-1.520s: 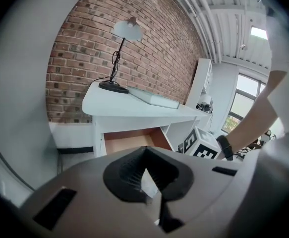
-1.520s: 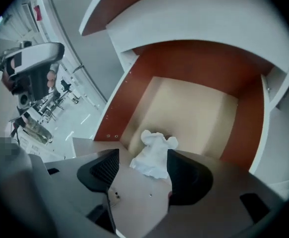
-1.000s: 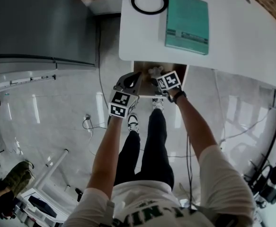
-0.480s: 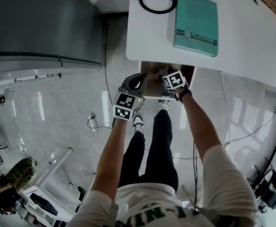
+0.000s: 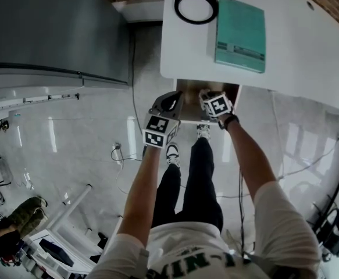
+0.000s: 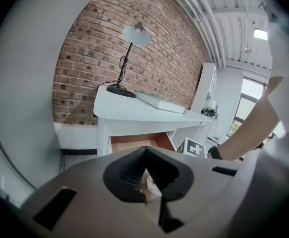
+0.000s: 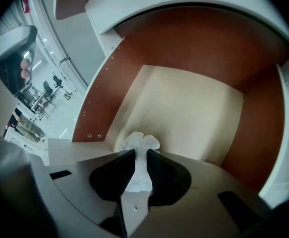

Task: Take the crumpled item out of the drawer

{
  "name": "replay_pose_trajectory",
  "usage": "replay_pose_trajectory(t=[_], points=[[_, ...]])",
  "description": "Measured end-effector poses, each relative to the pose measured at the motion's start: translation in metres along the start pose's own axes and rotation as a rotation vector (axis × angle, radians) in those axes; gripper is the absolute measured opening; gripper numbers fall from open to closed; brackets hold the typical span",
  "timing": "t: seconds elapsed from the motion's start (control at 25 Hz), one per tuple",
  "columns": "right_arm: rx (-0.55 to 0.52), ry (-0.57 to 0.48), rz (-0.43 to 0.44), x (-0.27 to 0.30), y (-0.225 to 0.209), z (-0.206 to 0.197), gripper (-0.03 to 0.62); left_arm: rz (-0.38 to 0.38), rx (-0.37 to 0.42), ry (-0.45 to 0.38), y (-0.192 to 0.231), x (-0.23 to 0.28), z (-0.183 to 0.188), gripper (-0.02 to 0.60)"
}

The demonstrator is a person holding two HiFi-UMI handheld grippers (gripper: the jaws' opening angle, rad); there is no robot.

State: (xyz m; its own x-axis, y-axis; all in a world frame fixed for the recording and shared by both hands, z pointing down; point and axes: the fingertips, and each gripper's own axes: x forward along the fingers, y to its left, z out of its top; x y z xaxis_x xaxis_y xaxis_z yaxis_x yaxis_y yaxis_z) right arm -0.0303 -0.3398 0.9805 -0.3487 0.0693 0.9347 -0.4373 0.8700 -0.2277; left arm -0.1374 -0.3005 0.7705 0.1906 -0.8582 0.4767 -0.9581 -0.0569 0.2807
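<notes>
The right hand-held gripper (image 7: 141,155), the nearer one, is closing on the crumpled item (image 7: 140,142) upright between its jaws in the drawer (image 7: 194,108), while the left hand-held gripper (image 6: 145,171) pinches a pale scrap (image 6: 149,186).

Looks like an office or studio workroom: white desk (image 5: 309,51) carrying a lamp (image 5: 196,4) and a teal book (image 5: 241,34), set against a bare brick wall (image 6: 94,48); glossy floor (image 5: 70,150) with loose cables (image 5: 118,153), exposed pipes (image 6: 208,19) overhead.

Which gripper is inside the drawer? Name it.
The right gripper, its fingers closing on the crumpled paper inside the drawer; the left gripper hangs outside.
</notes>
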Motion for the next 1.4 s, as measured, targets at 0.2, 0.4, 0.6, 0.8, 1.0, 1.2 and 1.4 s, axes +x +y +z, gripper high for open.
replay_pose_trajectory(t=[0.2, 0.4, 0.6, 0.8, 1.0, 1.2, 1.4], points=[[0.025, -0.047, 0.017, -0.041, 0.017, 0.0, 0.067, 0.003, -0.018, 0.003, -0.016, -0.021, 0.006, -0.006], [0.071, -0.13, 0.002, -0.093, 0.027, 0.009, 0.063, -0.003, -0.022, 0.002, -0.03, -0.038, 0.023, -0.006], [0.113, -0.218, -0.136, -0.153, 0.01, 0.012, 0.06, -0.015, -0.012, 0.007, -0.047, -0.058, 0.049, -0.006], [0.19, -0.323, -0.165, -0.213, 0.021, 0.021, 0.058, -0.018, 0.008, 0.002, -0.064, -0.084, 0.08, -0.006], [0.208, -0.444, -0.195, -0.282, 0.035, 0.032, 0.057, -0.013, 0.019, -0.03, -0.075, -0.111, 0.118, -0.006], [0.233, -0.6, -0.248, -0.352, 0.046, 0.044, 0.057, 0.012, 0.058, -0.077, -0.088, -0.144, 0.163, -0.006], [0.208, -0.796, -0.289, -0.444, 0.063, 0.077, 0.057, 0.033, 0.129, -0.158, -0.105, -0.161, 0.222, -0.006]])
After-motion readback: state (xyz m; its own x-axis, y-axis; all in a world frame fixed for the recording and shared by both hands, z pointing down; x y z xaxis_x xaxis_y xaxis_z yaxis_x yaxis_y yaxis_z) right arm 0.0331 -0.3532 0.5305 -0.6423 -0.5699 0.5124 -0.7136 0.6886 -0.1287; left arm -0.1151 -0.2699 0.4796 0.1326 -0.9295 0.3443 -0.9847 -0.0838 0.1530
